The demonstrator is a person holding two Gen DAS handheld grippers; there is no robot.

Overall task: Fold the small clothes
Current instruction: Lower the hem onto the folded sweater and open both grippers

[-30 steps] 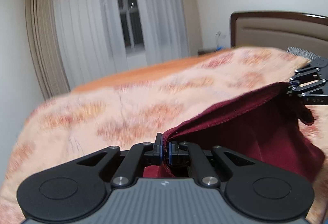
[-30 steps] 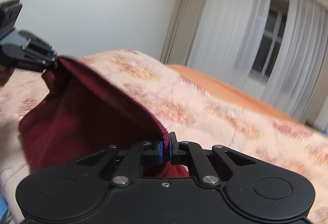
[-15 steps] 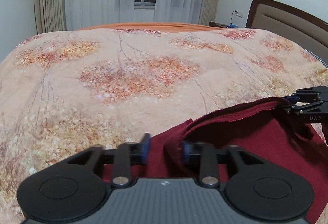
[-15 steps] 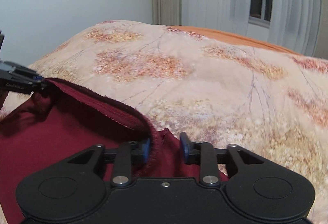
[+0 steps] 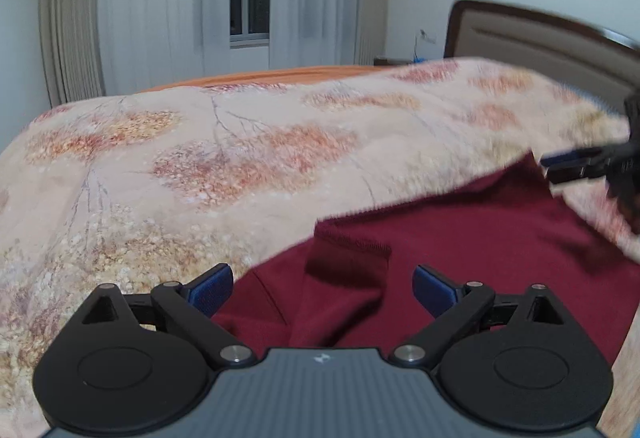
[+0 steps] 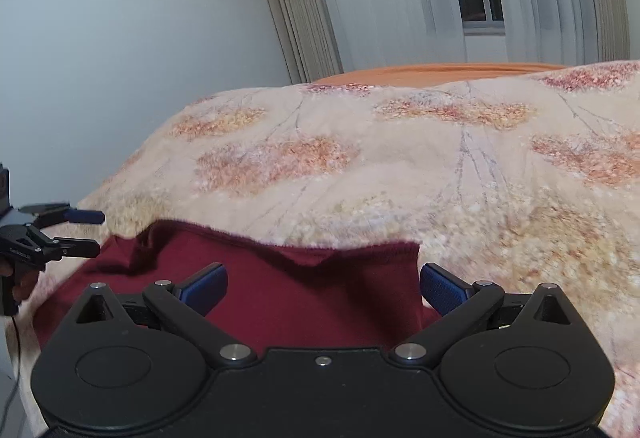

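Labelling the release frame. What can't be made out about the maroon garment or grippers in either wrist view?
- Maroon garment: near part hidden by the left gripper body in left view; the right gripper hides it likewise.
- Garment type: not shown, only a hemmed edge.
- Other gripper in each view: cut by frame edge, blurred in left view.
- Bedspread: motion-blurred.

Soft indoor light, motion blur, fisheye edges

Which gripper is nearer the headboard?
Right. The right gripper is at the dark red garment's end toward the headboard; the left gripper is at the far end. Both jaws have just been opening, garment lying between them.
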